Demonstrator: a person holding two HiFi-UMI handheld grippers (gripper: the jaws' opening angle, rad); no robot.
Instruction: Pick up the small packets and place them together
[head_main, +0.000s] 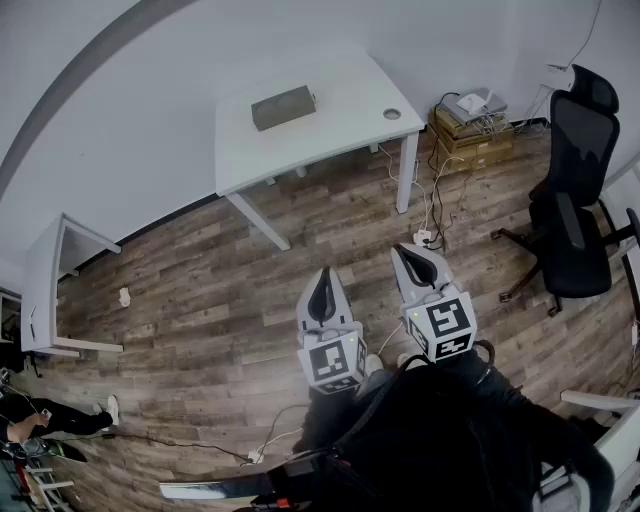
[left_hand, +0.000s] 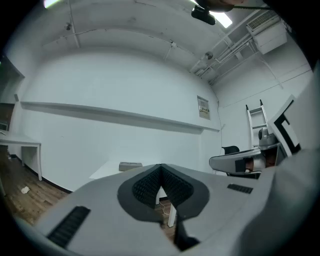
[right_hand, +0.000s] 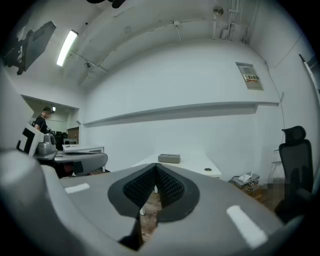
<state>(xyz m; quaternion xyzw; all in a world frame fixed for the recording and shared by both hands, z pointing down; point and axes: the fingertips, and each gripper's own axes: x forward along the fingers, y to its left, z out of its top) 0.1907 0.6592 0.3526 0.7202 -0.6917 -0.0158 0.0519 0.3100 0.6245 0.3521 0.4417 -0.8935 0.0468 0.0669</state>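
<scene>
Your left tongs (head_main: 322, 272) are pressed together, pads meeting at the tip with nothing between them; the left gripper view confirms this (left_hand: 160, 166). Your right tongs (head_main: 402, 250) are likewise pressed together and empty, as the right gripper view shows (right_hand: 156, 166). You hold both side by side over the wood floor (head_main: 200, 290), roughly level, pointing toward the white bench (head_main: 330, 120) and well apart from it.

The bench stands against the wall. On it lies a grey block (head_main: 283, 107), near the back edge and left of centre in the head view. It also shows past the closed tips in the left gripper view (left_hand: 130, 166) and the right gripper view (right_hand: 169, 158). Whether it is one packet, several or a box cannot be told at this range (it reads only as a flat grey oblong). A round hole (head_main: 391, 114) sits in the bench top near its right front corner, well apart from the block.

To the right of the bench, stacked cardboard boxes (head_main: 470, 130) stand on the floor with a white device and cables on top. A black office chair (head_main: 575, 210) stands further right. A second white desk (head_main: 45, 290) stands at the left edge of the head view, with a small white object (head_main: 124, 297) on the floor just beside it.
</scene>
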